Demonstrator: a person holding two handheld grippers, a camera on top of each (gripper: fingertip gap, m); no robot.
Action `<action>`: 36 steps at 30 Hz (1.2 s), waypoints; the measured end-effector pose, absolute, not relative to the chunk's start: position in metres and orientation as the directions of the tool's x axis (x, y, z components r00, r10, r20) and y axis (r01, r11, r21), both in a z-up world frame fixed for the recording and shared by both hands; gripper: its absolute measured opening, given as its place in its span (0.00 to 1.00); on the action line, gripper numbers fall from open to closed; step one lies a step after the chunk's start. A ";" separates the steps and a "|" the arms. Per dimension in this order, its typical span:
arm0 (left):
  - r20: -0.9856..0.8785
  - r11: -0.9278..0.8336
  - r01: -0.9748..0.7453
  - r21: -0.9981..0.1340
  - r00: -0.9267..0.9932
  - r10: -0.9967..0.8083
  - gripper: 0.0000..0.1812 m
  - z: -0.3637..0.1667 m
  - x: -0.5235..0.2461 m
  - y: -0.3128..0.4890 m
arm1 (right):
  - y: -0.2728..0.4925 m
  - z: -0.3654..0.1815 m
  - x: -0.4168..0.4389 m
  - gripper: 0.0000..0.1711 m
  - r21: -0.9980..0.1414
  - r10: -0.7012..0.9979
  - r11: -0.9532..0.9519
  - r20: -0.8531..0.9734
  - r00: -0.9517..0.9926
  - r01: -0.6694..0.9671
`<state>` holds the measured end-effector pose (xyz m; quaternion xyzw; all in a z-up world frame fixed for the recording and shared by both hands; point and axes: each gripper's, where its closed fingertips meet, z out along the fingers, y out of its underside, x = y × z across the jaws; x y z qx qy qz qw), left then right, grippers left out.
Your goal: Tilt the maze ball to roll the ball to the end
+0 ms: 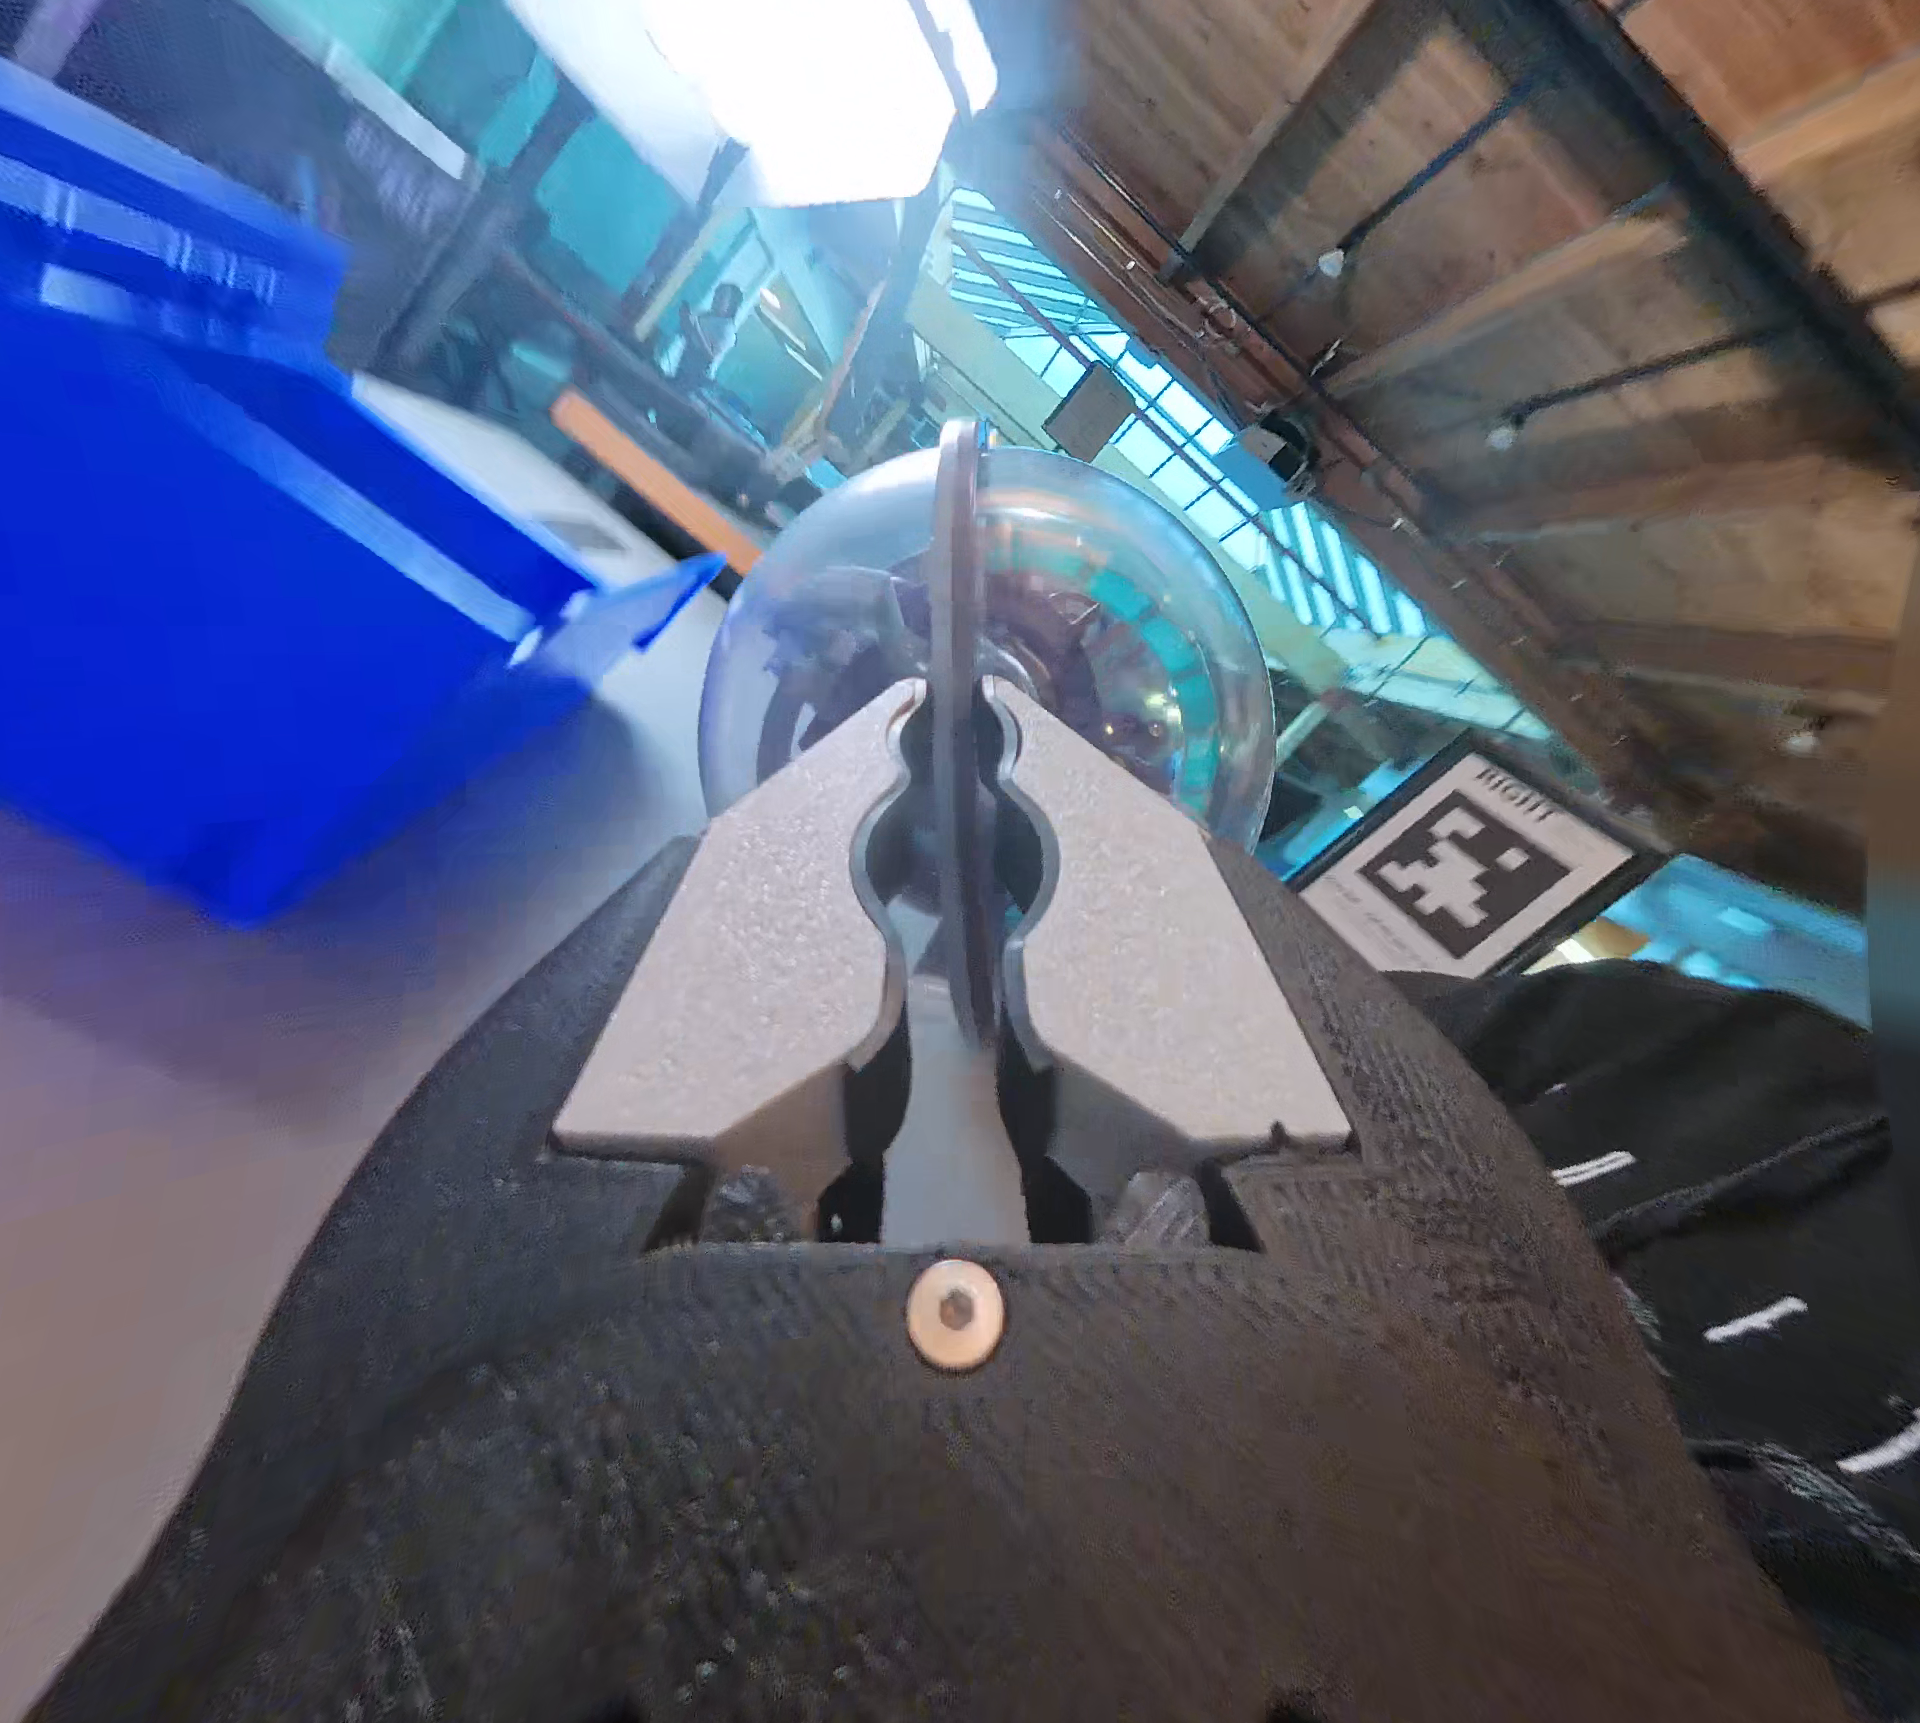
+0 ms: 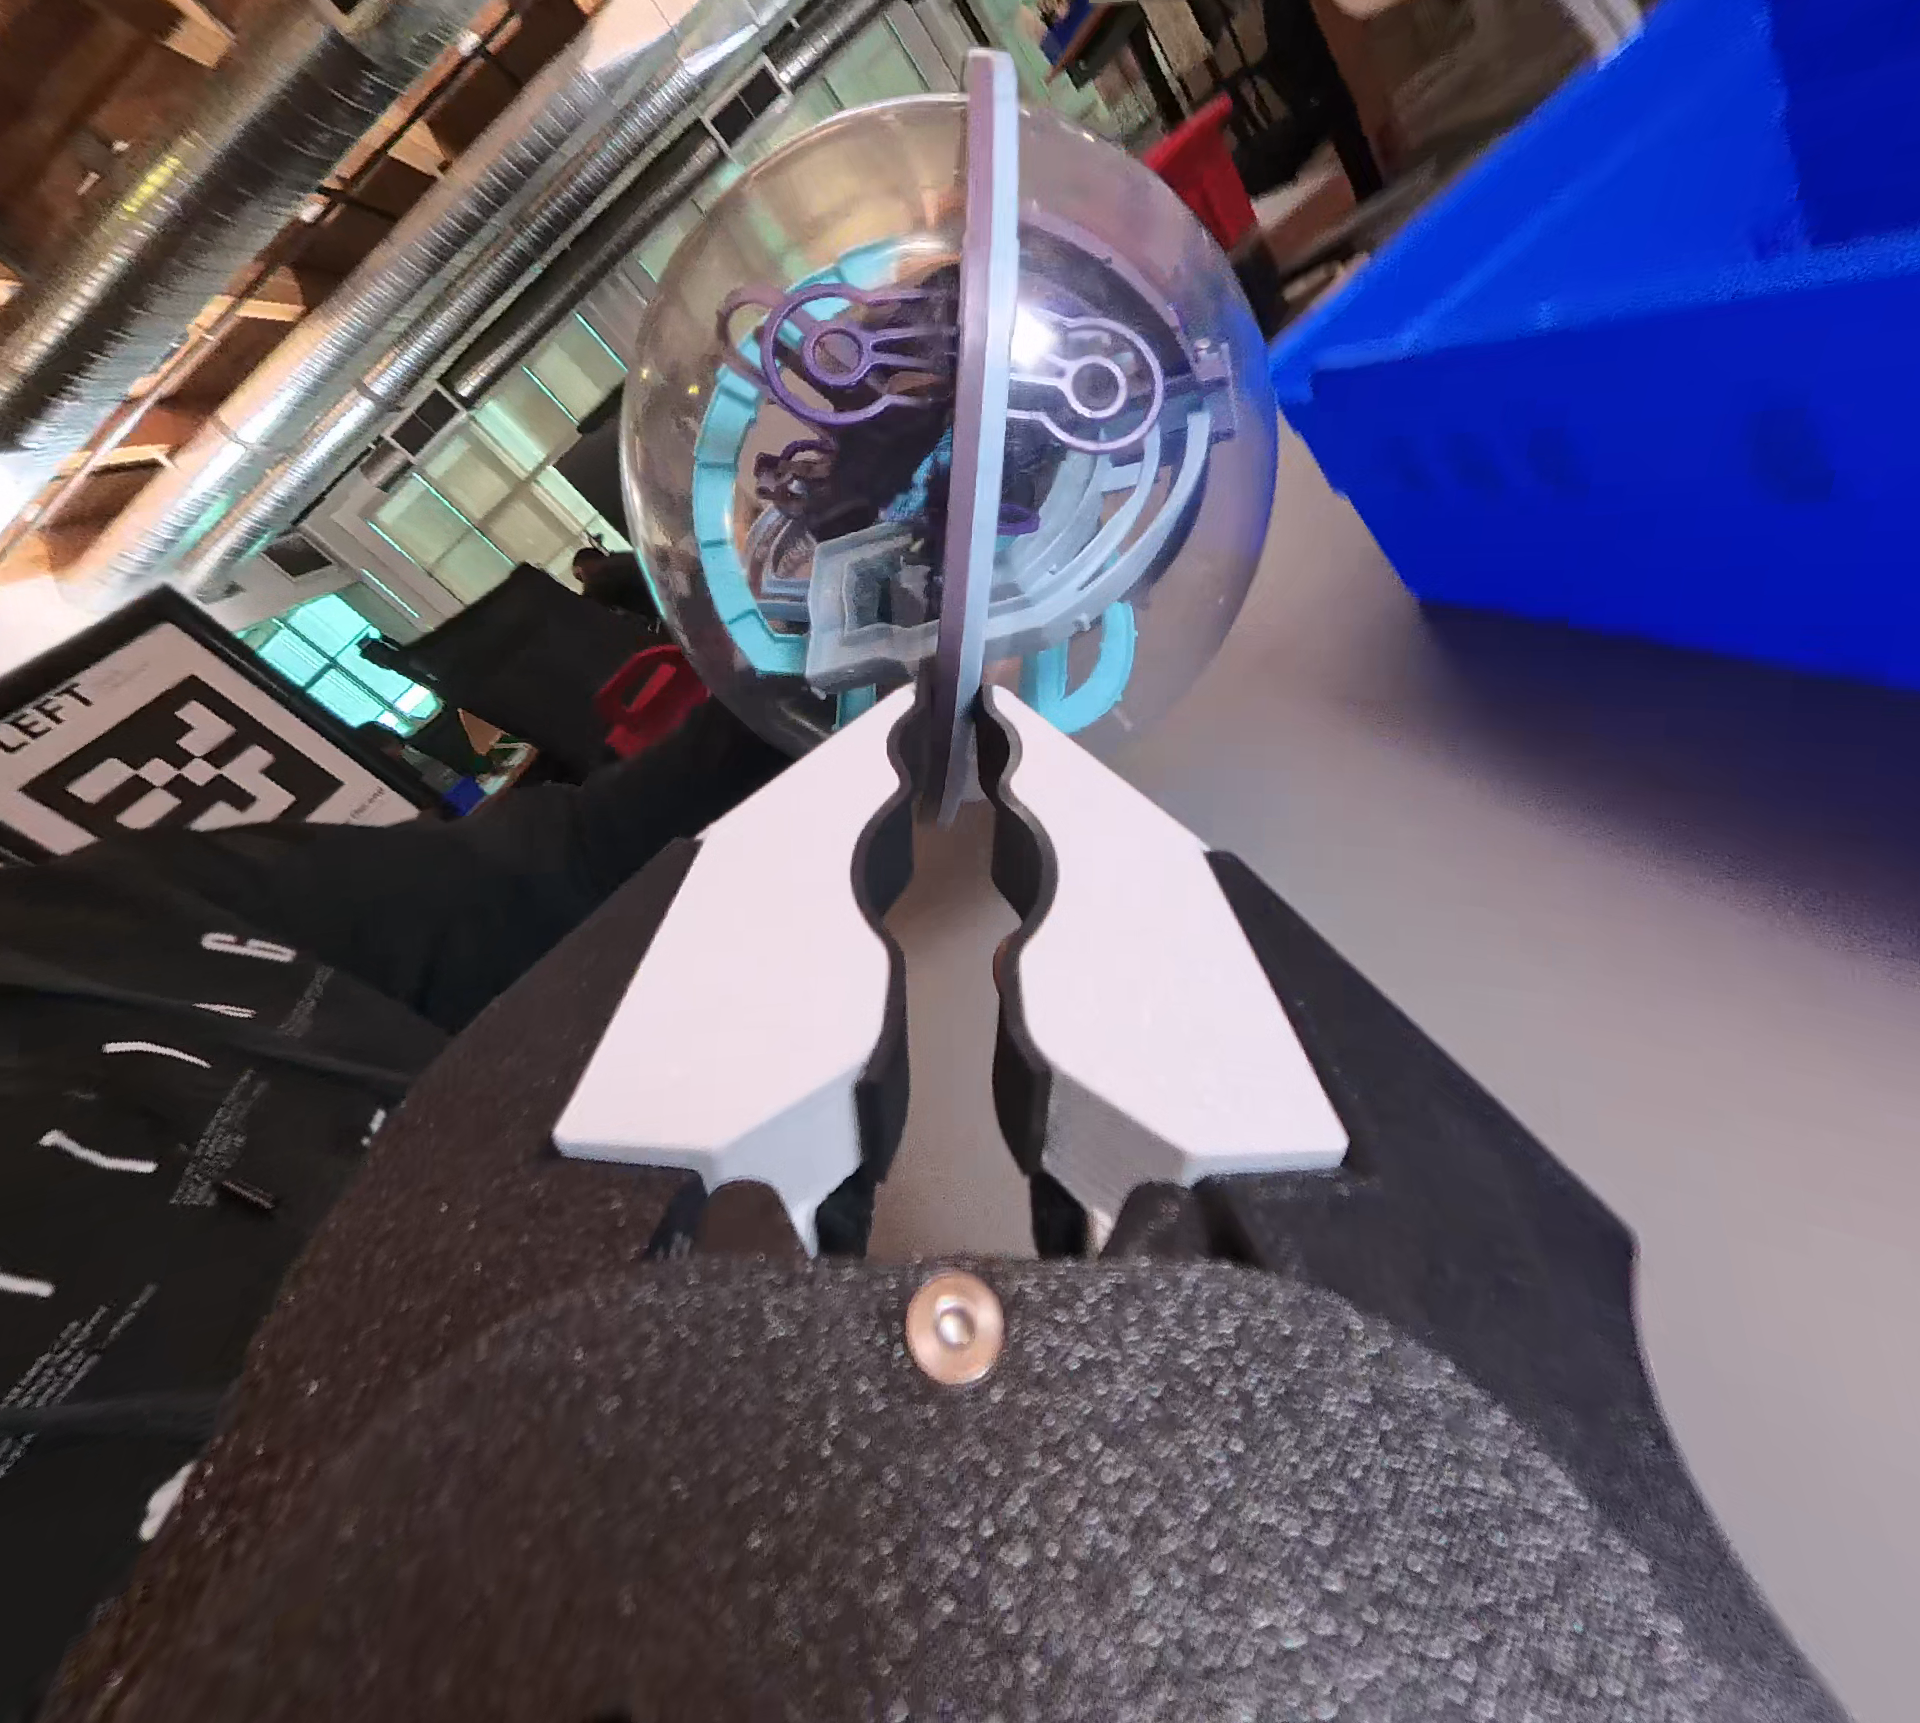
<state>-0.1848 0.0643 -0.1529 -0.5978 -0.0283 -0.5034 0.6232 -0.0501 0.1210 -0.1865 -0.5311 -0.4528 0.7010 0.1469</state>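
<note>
The maze ball (image 1: 987, 634) is a clear globe with a flat grey rim band around its middle, and it is held up off the grey surface (image 1: 208, 1102) by both tools at once. In the left wrist view the left tool (image 1: 951, 697) is clamped on that rim band: the band runs deep into the gap between the two grey fingers (image 1: 769, 946), and the globe sits at 12 o'clock just past the fingertips. In the right wrist view the right tool (image 2: 948, 707) is also clamped on the rim band, but only at the fingertips, so the gap behind them is open down to the black body. Here the maze ball (image 2: 831, 426) fills the view at 12 o'clock, with teal and purple tracks visible inside; the small ball within cannot be made out.

A blue bin (image 1: 208, 582) stands on the surface at 9 o'clock in the left view, and the same blue bin (image 2: 1662, 323) shows at 2 o'clock in the right view. A black-and-white marker card (image 1: 1465, 873) appears at 3 o'clock in the left view, above black clothing (image 1: 1714, 1258) with white marks. Another marker card (image 2: 177, 769) lies at 9 o'clock in the right view. Both views are tilted, with wooden ceiling beams (image 1: 1558, 167) overhead.
</note>
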 end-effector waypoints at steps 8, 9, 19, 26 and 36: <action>0.326 0.133 0.517 -0.846 0.697 -0.638 0.03 0.020 -0.171 0.041 | 0.112 -0.039 -0.049 0.03 -0.951 0.816 -0.298 -0.299 -0.495 0.082; 0.304 0.164 0.511 -0.844 0.708 -0.637 0.03 0.033 -0.171 0.038 | 0.111 -0.024 -0.048 0.03 -0.955 0.814 -0.290 -0.280 -0.508 0.062; 0.160 0.229 0.433 -0.872 0.694 -0.702 0.03 0.074 -0.140 0.038 | 0.133 0.035 -0.027 0.03 -0.944 0.796 -0.319 -0.218 -0.564 -0.086; -0.034 0.343 0.314 -0.885 0.692 -0.721 0.04 0.081 -0.096 0.006 | 0.110 0.062 0.016 0.03 -0.966 0.882 -0.140 -0.022 -0.471 -0.218; -0.263 0.518 0.158 -0.841 0.717 -0.645 0.04 0.092 -0.062 -0.016 | 0.111 0.078 0.031 0.03 -0.941 0.939 0.065 0.170 -0.300 -0.331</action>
